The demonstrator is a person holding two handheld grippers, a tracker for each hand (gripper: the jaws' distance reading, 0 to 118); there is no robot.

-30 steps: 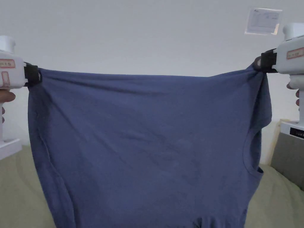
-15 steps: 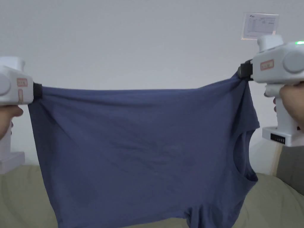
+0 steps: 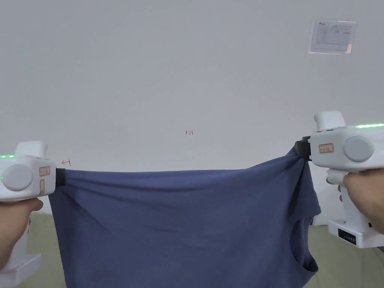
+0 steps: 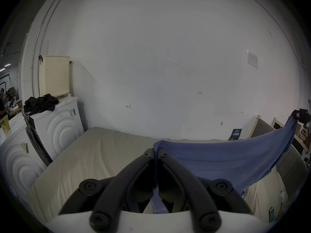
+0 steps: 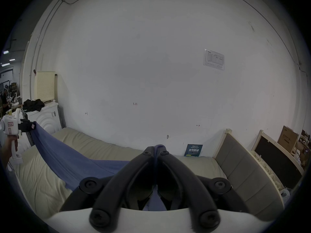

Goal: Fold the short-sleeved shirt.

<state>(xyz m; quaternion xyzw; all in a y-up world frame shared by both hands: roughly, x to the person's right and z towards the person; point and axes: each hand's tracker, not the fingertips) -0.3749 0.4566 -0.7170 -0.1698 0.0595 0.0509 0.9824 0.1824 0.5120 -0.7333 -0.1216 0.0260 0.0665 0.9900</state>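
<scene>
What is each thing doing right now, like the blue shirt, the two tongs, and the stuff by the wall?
Blue shirt: held up, stretched between both tongs, hanging over the bed.
Left tongs: shut on the shirt's edge.
Right tongs: shut on the shirt's other corner, higher.
Bed: bare, lightly wrinkled.
Black clothes: crumpled on the white machine.
</scene>
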